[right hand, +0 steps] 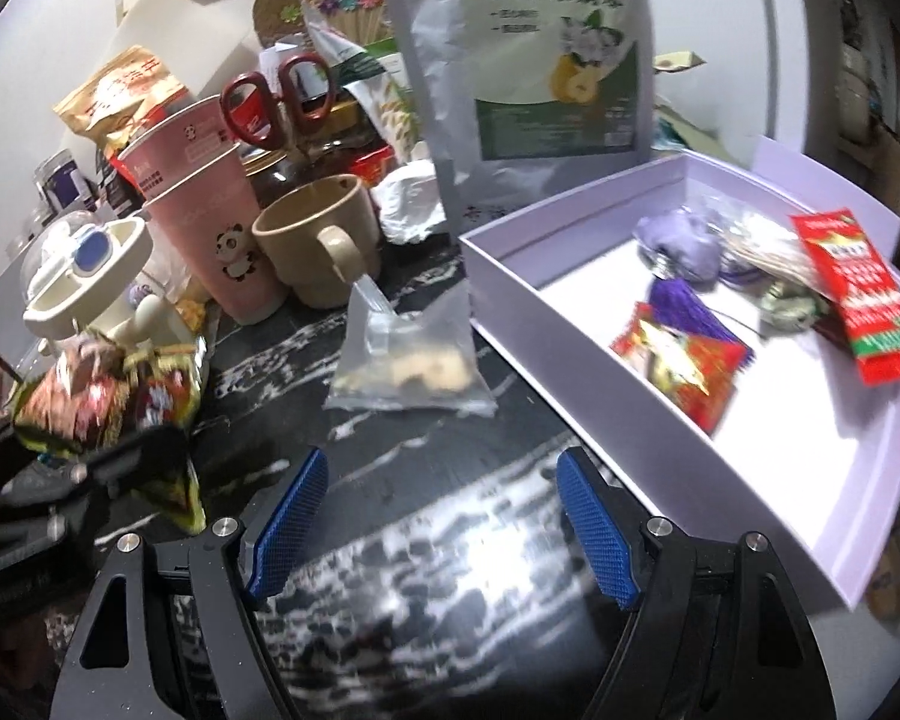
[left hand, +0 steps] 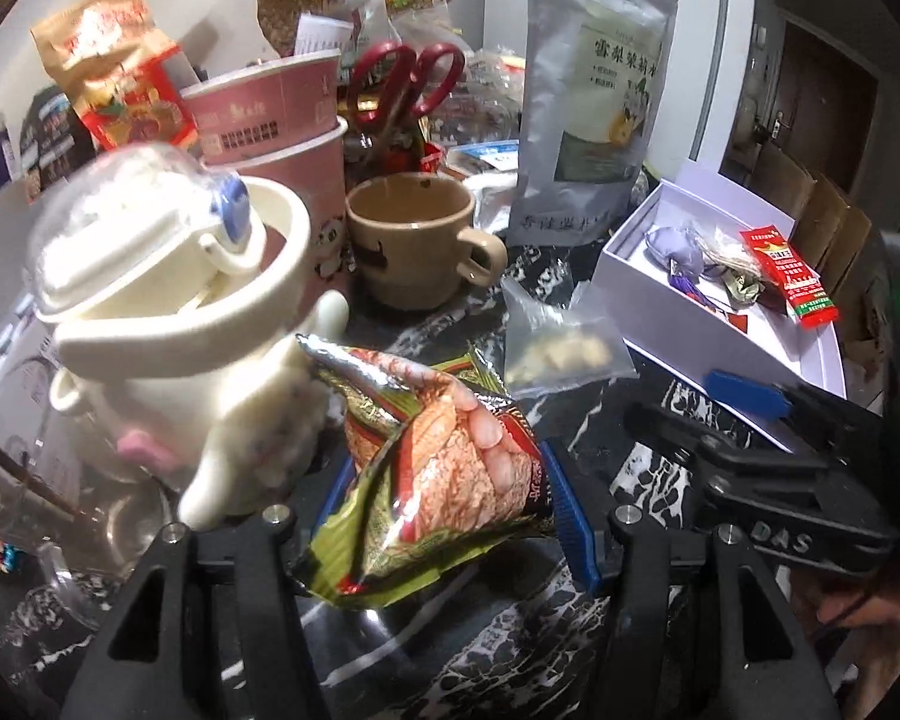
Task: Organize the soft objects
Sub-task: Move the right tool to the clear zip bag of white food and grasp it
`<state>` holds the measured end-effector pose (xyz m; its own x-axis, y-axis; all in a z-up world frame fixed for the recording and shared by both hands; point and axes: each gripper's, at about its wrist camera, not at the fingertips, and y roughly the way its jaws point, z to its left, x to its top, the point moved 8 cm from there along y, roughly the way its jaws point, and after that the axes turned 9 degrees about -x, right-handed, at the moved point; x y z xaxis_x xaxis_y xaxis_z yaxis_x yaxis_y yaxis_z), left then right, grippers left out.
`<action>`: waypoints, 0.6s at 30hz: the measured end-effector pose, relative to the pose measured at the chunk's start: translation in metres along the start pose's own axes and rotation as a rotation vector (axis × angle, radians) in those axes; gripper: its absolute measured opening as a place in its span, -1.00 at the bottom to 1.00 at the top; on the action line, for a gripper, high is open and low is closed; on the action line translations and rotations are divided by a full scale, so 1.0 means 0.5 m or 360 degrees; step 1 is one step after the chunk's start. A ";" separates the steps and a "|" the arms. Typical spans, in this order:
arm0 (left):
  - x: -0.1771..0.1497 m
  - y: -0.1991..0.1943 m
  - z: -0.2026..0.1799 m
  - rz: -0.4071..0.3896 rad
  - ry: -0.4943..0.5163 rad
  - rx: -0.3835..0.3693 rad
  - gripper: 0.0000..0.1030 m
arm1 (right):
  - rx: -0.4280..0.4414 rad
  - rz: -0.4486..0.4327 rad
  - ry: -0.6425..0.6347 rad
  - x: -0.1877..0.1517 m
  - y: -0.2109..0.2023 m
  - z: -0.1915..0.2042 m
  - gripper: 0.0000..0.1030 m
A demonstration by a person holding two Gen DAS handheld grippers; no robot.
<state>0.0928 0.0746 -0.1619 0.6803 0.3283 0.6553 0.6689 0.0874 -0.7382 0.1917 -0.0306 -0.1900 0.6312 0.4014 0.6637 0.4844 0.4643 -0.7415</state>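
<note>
My left gripper is shut on a crumpled green and red foil snack packet, held just above the dark marbled tabletop in front of a cream toy jar. The same snack packet shows at the left of the right wrist view. My right gripper stands open over the tabletop with nothing between its blue pads. A clear plastic bag with pale pieces lies just beyond it. To the right is an open white box holding a purple pouch, a red sachet and other small packets.
A beige mug, stacked pink paper cups, red-handled scissors and a tall silver tea pouch crowd the back. The cream toy jar stands at the left. The white box sits near the table's right edge.
</note>
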 end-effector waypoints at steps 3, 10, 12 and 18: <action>0.001 0.006 0.005 0.0028 -0.0026 -0.0021 0.13 | 0.0042 0.0014 -0.0033 0.016 0.025 0.016 0.55; 0.004 0.015 0.018 0.0067 -0.0073 -0.0051 0.13 | 0.0098 0.0062 -0.0081 0.047 0.081 0.050 0.53; 0.005 0.017 0.021 0.0069 -0.0080 -0.0053 0.13 | 0.0096 0.0073 -0.0098 0.049 0.094 0.058 0.53; 0.006 0.022 0.030 0.0079 -0.0099 -0.0065 0.13 | 0.0012 0.0132 -0.0068 0.054 0.136 0.048 -0.38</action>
<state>0.0980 0.0907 -0.1703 0.6937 0.3890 0.6062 0.6475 0.0320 -0.7614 0.2271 0.0309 -0.2203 0.6427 0.4719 0.6035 0.4267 0.4338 -0.7936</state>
